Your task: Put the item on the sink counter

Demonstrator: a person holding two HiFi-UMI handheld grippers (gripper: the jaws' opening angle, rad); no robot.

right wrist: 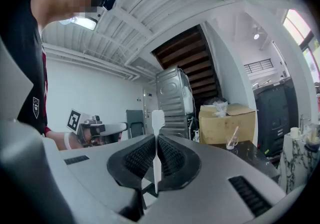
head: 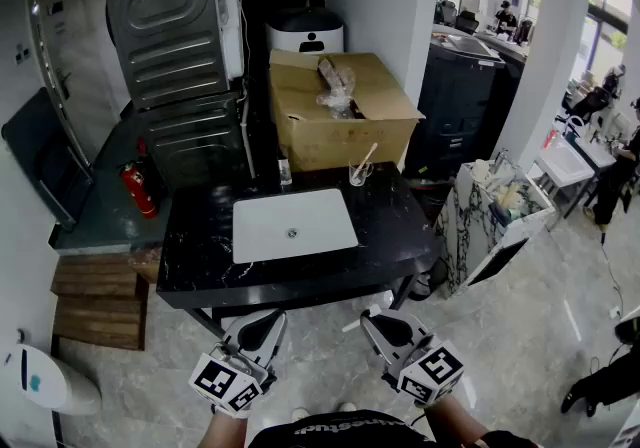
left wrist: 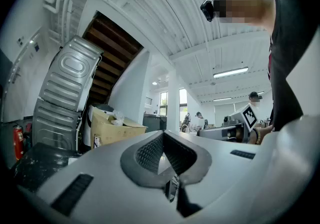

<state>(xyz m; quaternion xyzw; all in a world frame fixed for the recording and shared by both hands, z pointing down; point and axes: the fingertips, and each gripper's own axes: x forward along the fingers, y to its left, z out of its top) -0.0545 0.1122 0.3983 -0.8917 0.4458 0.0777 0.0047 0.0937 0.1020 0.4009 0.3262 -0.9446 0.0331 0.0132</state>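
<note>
We see a white toothbrush (right wrist: 158, 118) pinched in the right tongs (right wrist: 157, 142). The tongs are squeezed tight on its handle, and the brush end pokes out past the tips. The left tongs (left wrist: 162, 138) are closed too, with nothing in them. Both tongs are low and near us, in front of the black surface (head: 200, 256) and not touching it. A white sink (head: 293, 224) sits in the middle of the surface. At the far edge stand a small bottle (head: 285, 172) and a glass cup (head: 359, 174) with a stick in it. A brown box (head: 340, 126) sits behind them. A red fire extinguisher (head: 139, 191) stands to the left of the surface.
</note>
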